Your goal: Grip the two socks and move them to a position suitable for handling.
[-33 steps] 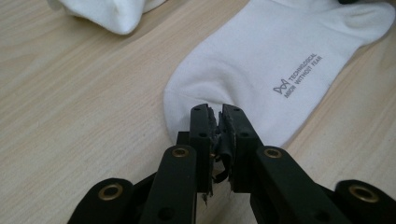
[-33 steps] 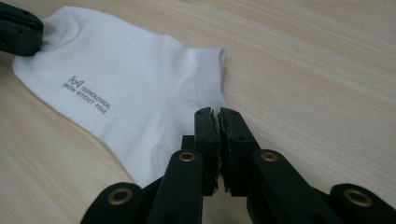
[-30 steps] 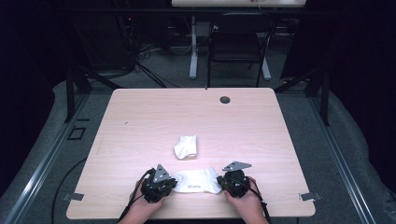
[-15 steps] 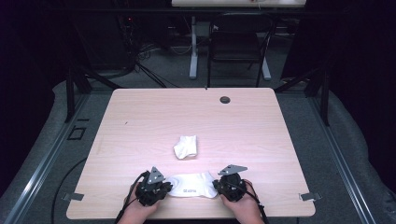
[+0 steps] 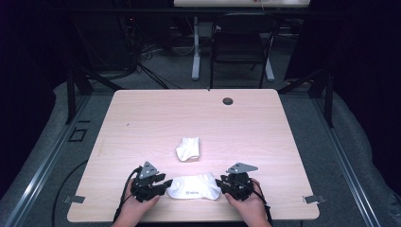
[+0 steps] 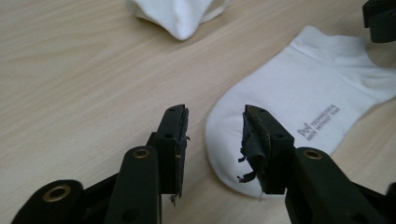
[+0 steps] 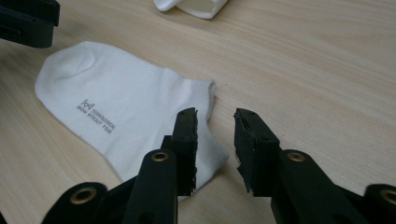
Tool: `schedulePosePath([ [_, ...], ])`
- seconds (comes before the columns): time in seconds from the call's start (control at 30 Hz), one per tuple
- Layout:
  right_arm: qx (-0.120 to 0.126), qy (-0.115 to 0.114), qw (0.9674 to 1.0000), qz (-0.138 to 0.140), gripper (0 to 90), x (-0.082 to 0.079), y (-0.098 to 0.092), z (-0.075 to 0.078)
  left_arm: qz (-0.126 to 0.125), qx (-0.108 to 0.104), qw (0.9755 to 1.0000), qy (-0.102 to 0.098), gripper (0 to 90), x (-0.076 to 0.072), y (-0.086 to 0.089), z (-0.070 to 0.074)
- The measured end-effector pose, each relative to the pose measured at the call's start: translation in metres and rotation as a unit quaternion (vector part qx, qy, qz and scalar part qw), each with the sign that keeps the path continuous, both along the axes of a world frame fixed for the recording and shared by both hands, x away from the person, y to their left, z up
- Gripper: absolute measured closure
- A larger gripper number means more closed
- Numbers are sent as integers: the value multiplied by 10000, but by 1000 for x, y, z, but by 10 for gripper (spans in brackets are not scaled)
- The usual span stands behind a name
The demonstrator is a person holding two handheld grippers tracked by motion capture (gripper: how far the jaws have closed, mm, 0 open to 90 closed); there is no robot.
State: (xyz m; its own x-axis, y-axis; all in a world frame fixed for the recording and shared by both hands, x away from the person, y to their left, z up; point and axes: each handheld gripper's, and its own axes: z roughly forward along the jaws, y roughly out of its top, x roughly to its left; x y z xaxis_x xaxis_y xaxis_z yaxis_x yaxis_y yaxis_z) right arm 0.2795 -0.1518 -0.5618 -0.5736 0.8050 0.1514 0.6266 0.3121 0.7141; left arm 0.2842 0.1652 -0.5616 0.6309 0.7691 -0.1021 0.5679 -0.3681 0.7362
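A white sock (image 5: 194, 187) lies flat on the tabletop (image 5: 142, 118), near the edge at 6 o'clock. It is stretched out and smooth. The left gripper (image 5: 160, 185) sits at the sock's toe end, at 9 o'clock from it. The right gripper (image 5: 223, 183) sits at the cuff end, at 3 o'clock from it.

Both grippers have just been opening. In the left gripper view the fingers (image 6: 173, 135) are spread apart, with the toe of the sock lying just past them, not pinched. In the right gripper view the fingers (image 7: 187, 140) are spread too, and the cuff lies under the tip of one of them, loose on the wood.

So the laying-flat part looks done for this sock. A second sock (image 5: 188, 148) sits at 12 o'clock from the flat one, a little way off. It is bunched up in a lump. I think that one is left to do, maybe to be laid out flat or put with the first sock.

There is writing on the flat sock. It has a small grey logo like a zigzag and two short lines of tiny letters (image 7: 97, 116). The letters are too small to read for sure.

A small dark round spot (image 5: 228, 100) is on the tabletop at 12 o'clock, near the far edge.
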Motion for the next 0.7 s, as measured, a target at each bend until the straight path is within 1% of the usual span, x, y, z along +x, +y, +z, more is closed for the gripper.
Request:
schedulePosePath([
  [0.03, 0, 0, 10000, 0, 687, 0, 0, 0, 37, 40, 10000, -40, 591, 2, 2, 0],
  [0.07, -31, -2, 10000, -50, 660, 3, 1, -1, 84, 105, 9999, -100, 581, 5, 4, -1],
  [0.1, -31, -2, 10000, -50, 660, 3, 1, -1, 84, 105, 9999, -100, 578, 5, 4, -1],
  [0.17, -153, 38, 9999, -49, 647, 8, 2, -2, 166, 177, 9996, -174, 573, 9, 7, -3],
  [0.23, -177, 37, 9998, -59, 643, 10, 4, -2, 208, 170, 9995, -176, 571, 10, 7, -4],
  [0.27, -224, 71, 9997, -29, 630, 14, 6, -1, 235, 221, 9992, -226, 562, 13, 10, -4],
  [0.3, -224, 71, 9997, -29, 630, 14, 6, -1, 235, 221, 9992, -226, 559, 13, 10, -4],
  [0.37, -185, 56, 9998, -43, 602, 18, 8, 1, 324, 237, 9989, -261, 553, 15, 12, -5],
  [0.4, -138, 2, 9999, -57, 587, 22, 11, 5, 368, 232, 9986, -289, 543, 17, 15, -6],
  [0.47, -124, -24, 9999, -46, 583, 24, 13, 6, 391, 227, 9985, -295, 542, 18, 16, -6],
  [0.5, -159, -36, 9999, -11, 577, 29, 17, 11, 434, 231, 9984, -284, 541, 20, 18, -6],
  [0.53, -159, -36, 9999, -11, 577, 29, 17, 11, 434, 231, 9984, -284, 540, 20, 18, -6],
  [0.57, -188, -82, 9998, 46, 577, 34, 22, 14, 471, 226, 9983, -275, 540, 21, 18, -6],
  [0.7, -224, -100, 9997, 68, 575, 39, 29, 18, 462, 235, 9983, -267, 536, 23, 20, -7],
])
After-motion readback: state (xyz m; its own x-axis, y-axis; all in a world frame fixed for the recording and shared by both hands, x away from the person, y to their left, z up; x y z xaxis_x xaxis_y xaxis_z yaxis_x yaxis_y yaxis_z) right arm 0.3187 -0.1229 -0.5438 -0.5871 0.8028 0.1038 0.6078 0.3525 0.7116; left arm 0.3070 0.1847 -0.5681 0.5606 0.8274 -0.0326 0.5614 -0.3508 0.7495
